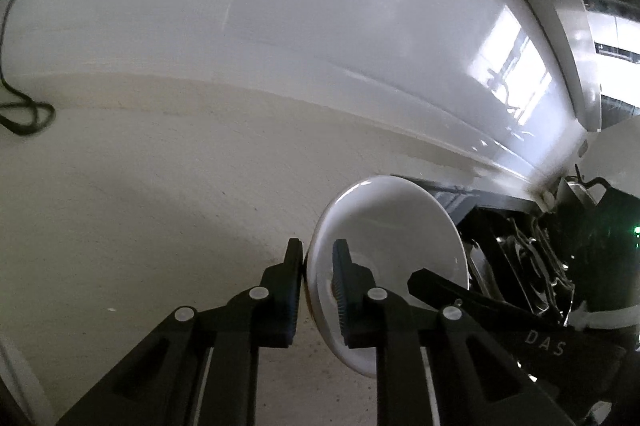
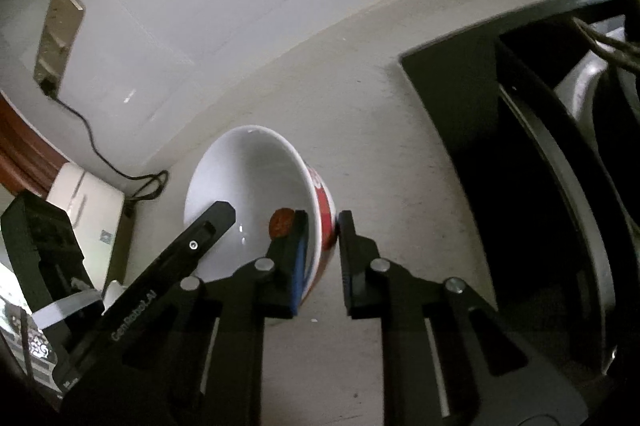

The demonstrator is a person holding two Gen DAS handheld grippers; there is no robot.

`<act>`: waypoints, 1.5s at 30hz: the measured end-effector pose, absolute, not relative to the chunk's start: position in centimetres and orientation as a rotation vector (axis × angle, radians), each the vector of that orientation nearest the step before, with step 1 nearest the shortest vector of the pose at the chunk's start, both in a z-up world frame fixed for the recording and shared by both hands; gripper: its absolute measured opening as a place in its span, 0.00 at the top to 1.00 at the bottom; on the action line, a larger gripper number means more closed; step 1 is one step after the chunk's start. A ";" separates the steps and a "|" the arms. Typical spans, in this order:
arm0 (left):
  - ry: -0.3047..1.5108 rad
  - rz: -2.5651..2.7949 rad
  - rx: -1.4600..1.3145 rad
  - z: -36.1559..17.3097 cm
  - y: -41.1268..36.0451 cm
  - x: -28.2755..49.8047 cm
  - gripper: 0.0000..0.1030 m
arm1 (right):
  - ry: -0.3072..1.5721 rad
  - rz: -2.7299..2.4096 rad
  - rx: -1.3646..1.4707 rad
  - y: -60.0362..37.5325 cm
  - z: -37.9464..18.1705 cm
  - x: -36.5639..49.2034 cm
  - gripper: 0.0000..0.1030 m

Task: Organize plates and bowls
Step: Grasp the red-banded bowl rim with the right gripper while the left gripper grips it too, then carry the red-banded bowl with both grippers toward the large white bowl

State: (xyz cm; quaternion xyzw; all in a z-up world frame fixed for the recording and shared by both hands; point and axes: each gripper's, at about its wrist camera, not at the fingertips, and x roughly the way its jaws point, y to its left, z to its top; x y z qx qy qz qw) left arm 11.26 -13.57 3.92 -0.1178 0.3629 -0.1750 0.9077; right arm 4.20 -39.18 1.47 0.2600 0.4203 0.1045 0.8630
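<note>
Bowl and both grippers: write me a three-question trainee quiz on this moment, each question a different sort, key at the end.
1. True or false: the left gripper and the right gripper each pinch the rim of the same white bowl, from opposite sides.
2. Multiple choice: the outside of the bowl carries a band that is (A) blue, (B) red, (C) green.
3. Fill in: the black cable runs up the wall to a ____.

Key
1. True: each has one finger inside and one outside the wall.
2. B: the red band shows by the right gripper.
3. Wall socket.
</note>
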 end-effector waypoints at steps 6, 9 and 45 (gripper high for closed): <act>0.688 -0.258 -0.214 5.6 -12.2 9.4 0.84 | 0.854 0.304 0.543 -37.4 2.4 3.8 0.82; 0.635 -0.206 -0.214 6.7 -11.0 8.1 0.84 | 0.826 0.362 0.529 -35.9 3.1 3.3 0.82; 0.245 0.097 -0.457 11.3 1.8 -2.2 0.82 | 0.707 0.693 0.379 -22.2 9.4 0.3 0.82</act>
